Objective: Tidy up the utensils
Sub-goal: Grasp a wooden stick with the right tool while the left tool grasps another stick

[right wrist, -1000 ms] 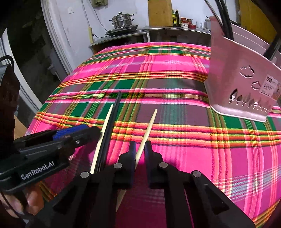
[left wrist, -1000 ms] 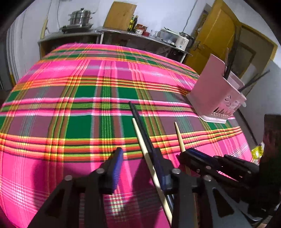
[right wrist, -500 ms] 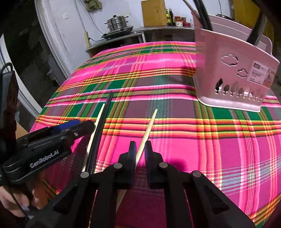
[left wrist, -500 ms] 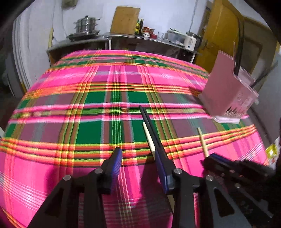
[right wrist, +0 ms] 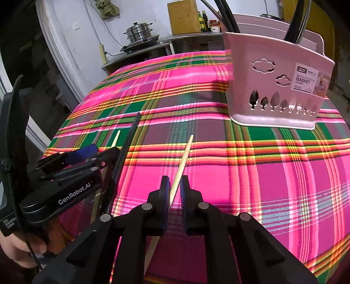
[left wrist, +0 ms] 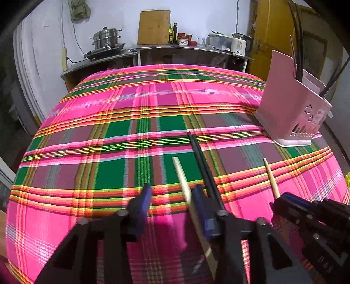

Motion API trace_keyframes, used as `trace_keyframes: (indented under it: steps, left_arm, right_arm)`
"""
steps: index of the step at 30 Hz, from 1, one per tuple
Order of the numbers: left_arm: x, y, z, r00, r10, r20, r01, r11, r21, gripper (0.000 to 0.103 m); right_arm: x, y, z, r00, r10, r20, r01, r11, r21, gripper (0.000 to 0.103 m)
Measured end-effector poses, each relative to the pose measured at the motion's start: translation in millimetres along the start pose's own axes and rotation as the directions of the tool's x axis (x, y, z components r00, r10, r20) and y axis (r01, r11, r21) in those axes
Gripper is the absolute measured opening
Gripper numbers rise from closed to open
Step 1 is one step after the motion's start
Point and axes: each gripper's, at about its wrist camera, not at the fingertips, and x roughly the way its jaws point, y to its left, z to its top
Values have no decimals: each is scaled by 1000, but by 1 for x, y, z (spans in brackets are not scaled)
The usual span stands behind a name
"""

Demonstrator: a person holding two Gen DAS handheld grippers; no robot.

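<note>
- Chopsticks are lying along the near edge of the pink, green and yellow plaid tablecloth [left wrist: 135, 122]: a pair of black chopsticks [left wrist: 202, 161], with one pale wooden chopstick [left wrist: 182, 180] on their left.
- I am holding the right gripper [right wrist: 174, 185] nearly shut on a second pale wooden chopstick [right wrist: 183, 159]; its blue-padded jaws are pinching the thick end, and the thin tip is pointing toward the far edge.
- I am keeping the left gripper [left wrist: 172, 200] wide open, its jaws straddling the first pale chopstick without gripping it; the black pair is lying just outside the right jaw.
- Toward the far right corner of the cloth, a pink plastic utensil basket with cloud and tree cut-outs [right wrist: 273, 87] is standing upright, with dark utensil handles [right wrist: 225, 13] sticking out of its top.
</note>
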Motion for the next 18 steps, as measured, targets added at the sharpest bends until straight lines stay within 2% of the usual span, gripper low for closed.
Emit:
trace_keyframes:
  steps: [2,4,6,11,15,18]
  left_arm:
    - [-1,7,0,1000,-2,-6,2,1000,1,11]
    - [-3,20,-1,999,-33,-16,33,999,-21,6]
    - [-6,35,-4,999,-40,-25,39,998,-52,6]
    - [-14,66,-14,990,-134,-33,128,981,-145,6]
    - [-14,69,-13,986,-157,-47,149,978,-146,7]
    - [-11,60,-8,987,-150,-59,143,984,-108,13]
  right_arm:
    - [1,1,1,1000,-7,-2,7,1000,-2,9]
    - [3,2,4,1000,-12,-6,12,1000,-7,9]
    - [3,1,5,1000,-11,-8,11,1000,-7,9]
    - [1,-1,3,1000,-1,-9,1,1000,16,9]
    - [3,-1,7,1000,-6,-22,7,1000,19,9]
    - [7,2,15,999,-20,-40,20,1000,4,10]
